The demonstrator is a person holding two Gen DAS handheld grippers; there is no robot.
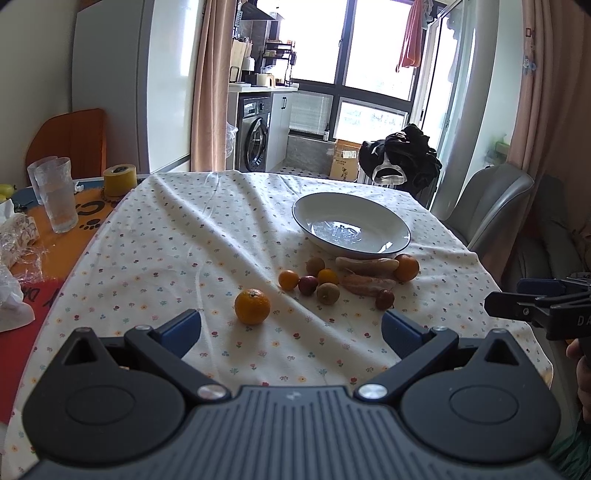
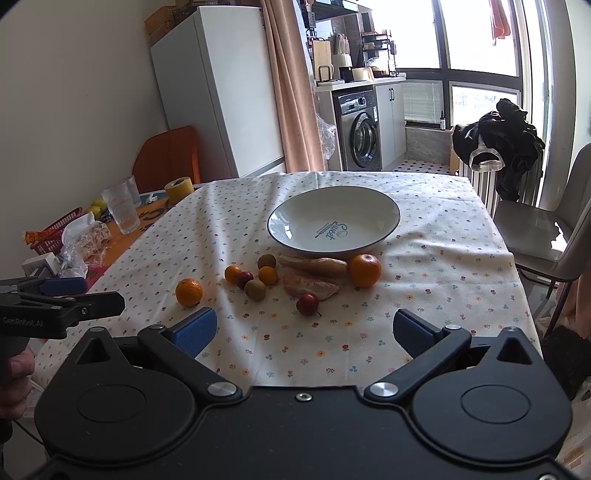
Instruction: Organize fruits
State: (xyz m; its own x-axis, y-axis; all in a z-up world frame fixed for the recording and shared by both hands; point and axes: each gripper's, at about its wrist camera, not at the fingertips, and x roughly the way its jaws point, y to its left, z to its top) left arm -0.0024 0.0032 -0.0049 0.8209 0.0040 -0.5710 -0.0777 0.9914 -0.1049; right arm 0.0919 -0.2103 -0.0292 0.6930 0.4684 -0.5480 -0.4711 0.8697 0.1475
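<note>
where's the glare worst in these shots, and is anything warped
Left wrist view: windows blown out white, sheen inside the bowl. Right wrist view: windows also overexposed, fridge edges bowed by the fisheye, corners dark; fruit stays sharp.

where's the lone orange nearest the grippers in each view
Left wrist: the lone orange sits low centre, just ahead of the open left gripper.
Right wrist: same orange lies left of centre, above the right gripper's left finger.
Shared landmark: the white bowl behind the fruit.
</note>
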